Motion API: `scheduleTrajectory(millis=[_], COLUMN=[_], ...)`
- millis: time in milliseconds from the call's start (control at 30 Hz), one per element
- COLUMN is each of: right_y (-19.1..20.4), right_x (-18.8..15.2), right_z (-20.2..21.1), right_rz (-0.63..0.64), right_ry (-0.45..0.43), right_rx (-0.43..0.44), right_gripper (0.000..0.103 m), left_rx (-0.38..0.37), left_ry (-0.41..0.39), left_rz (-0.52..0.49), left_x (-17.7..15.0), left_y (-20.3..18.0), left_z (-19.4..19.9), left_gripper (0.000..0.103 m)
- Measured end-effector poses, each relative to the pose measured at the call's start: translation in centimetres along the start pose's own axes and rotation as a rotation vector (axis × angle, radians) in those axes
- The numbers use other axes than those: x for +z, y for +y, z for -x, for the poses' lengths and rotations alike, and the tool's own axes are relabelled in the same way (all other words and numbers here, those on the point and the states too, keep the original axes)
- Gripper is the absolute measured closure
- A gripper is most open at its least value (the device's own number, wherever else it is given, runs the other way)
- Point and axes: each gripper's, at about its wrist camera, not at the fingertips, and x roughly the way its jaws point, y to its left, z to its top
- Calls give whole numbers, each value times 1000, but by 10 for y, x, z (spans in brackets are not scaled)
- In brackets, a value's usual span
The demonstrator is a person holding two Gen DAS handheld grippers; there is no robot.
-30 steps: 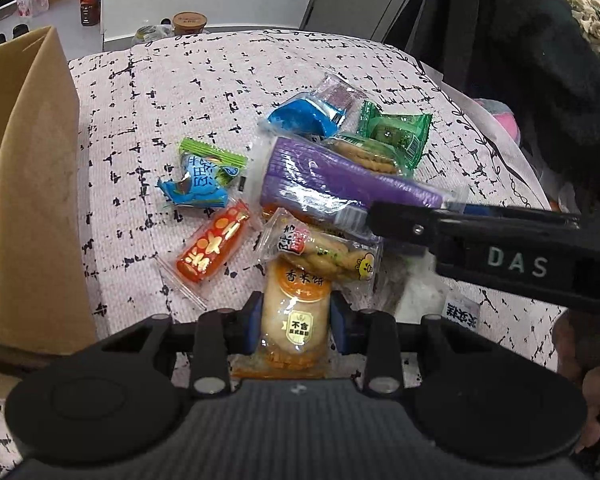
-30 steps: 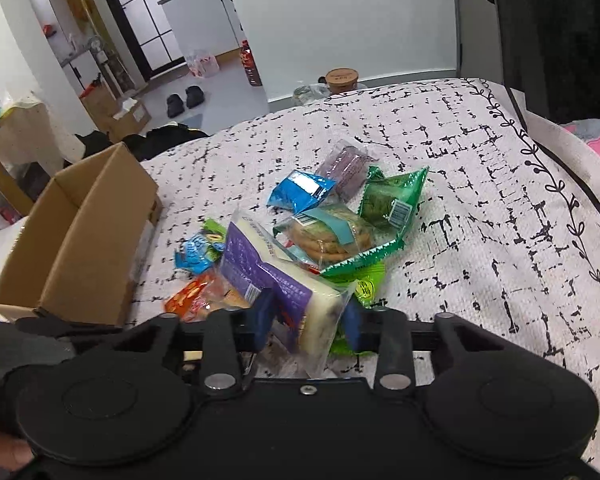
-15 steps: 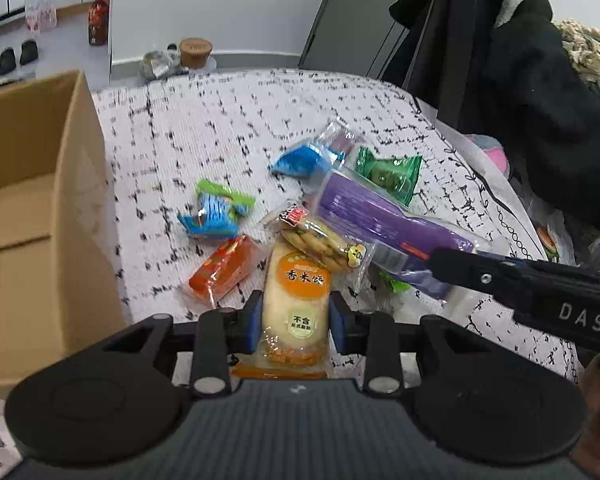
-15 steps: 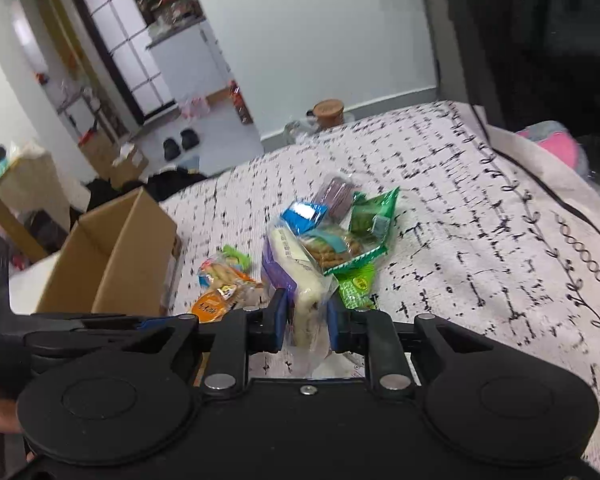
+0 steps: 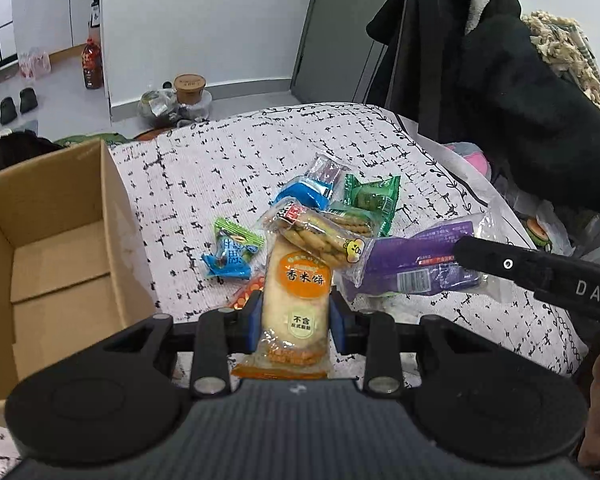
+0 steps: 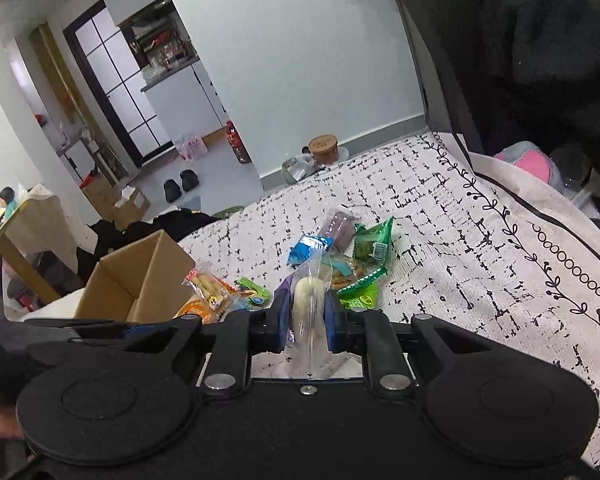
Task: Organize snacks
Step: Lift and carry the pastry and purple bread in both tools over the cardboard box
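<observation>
A bed cover [image 5: 204,168] with white cloth and black marks fills the left wrist view, with a grey wall behind it. An open cardboard box [image 5: 56,240] sits at the left edge. The left gripper [image 5: 296,316] is closed tight on a rice cracker pack [image 5: 296,300] with an orange label, held up off the cover. A biscuit pack [image 5: 320,236] lies across its top end. Behind are a small blue pack [image 5: 230,256], a blue wrapper [image 5: 302,194] and a green pack [image 5: 370,200]. At the right, the other tool holds a purple pack [image 5: 416,268].

In the right wrist view, the right gripper [image 6: 306,320] pinches the purple pack [image 6: 306,300] edge-on. The cardboard box [image 6: 140,276] is at the left, near the other snacks [image 6: 356,256] on the cover.
</observation>
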Motion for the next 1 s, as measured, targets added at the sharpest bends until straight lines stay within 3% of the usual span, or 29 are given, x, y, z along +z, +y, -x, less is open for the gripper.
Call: scheduleTrajectory(millis=[67, 233, 633, 1000], right_y=[3, 10, 30, 66], right_x=[1, 3, 9, 24], right_z=[2, 8, 8, -2], right_rz=[2, 7, 10, 41], right_ry=[-10, -36, -55, -95], right_rx=[7, 4, 38, 91], right_gripper=[86, 86, 86, 86], left_rx=[68, 52, 55, 95], left_ry=[-13, 37, 17, -22], left_rz=[-99, -175, -151, -101], left_x=[1, 4, 12, 19], left_y=[-11, -20, -9, 24], left_z=[3, 0, 18, 42], left_gripper=[70, 70, 70, 70])
